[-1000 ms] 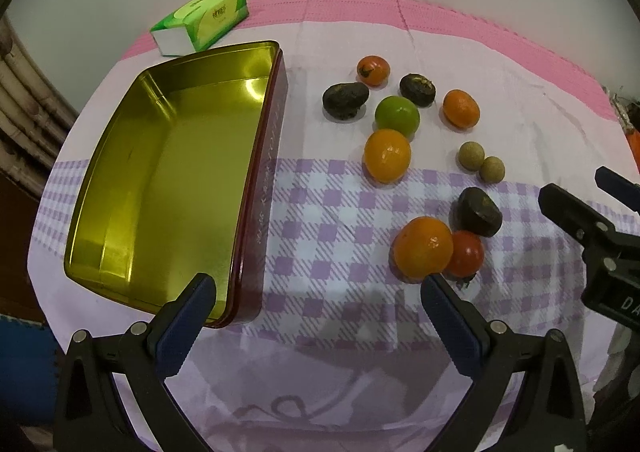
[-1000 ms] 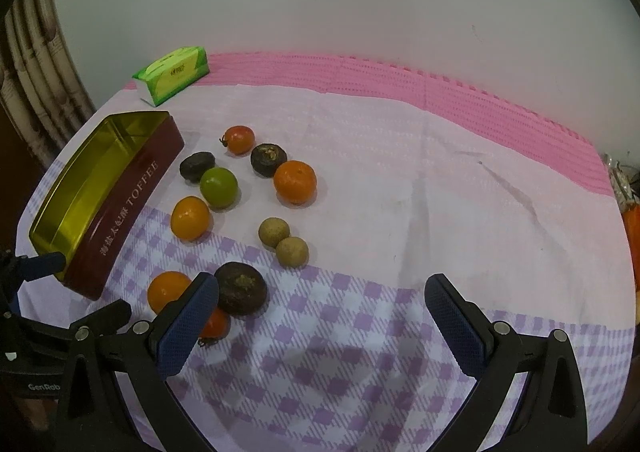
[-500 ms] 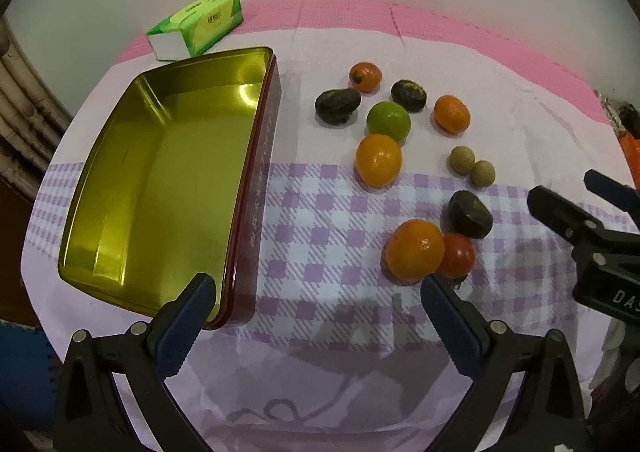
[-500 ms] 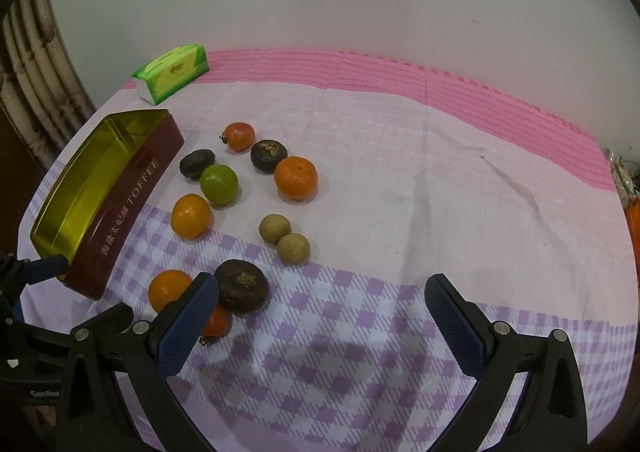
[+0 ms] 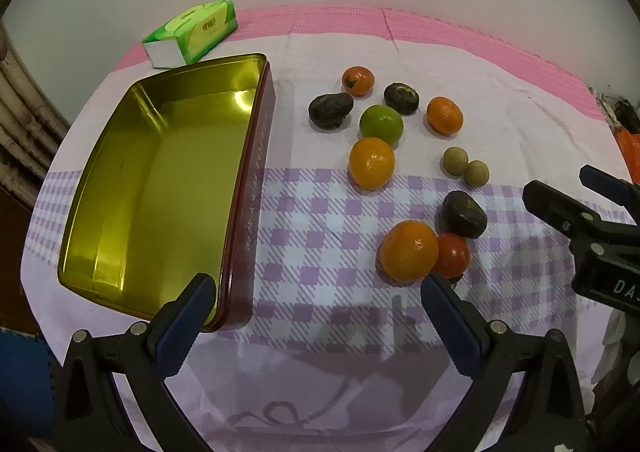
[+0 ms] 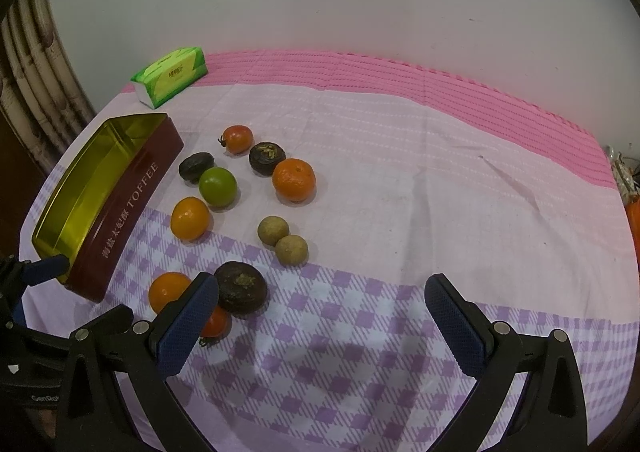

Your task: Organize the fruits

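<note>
Several fruits lie loose on the cloth: an orange [image 5: 408, 251] with a red tomato [image 5: 452, 255] and a dark fruit [image 5: 463, 214] nearest, then an orange [image 5: 371, 163], a green lime [image 5: 380, 124], two brown longans [image 5: 455, 160], a tangerine [image 5: 444, 115] and more dark fruits behind. An empty gold tin [image 5: 160, 180] with red walls lies left of them. My left gripper [image 5: 316, 312] is open and empty, low before the tin's corner and the near orange. My right gripper [image 6: 320, 312] is open and empty, its left finger beside the near dark fruit [image 6: 241, 288].
A green tissue pack [image 5: 192, 32] sits behind the tin near the wall. The table's pink cloth edge [image 6: 400, 72] runs along the white wall. The right gripper's body [image 5: 592, 228] shows at the right of the left wrist view.
Both grippers have drawn back and up a little, so the tin and fruits sit slightly farther and higher in view. Nothing on the table has moved.
</note>
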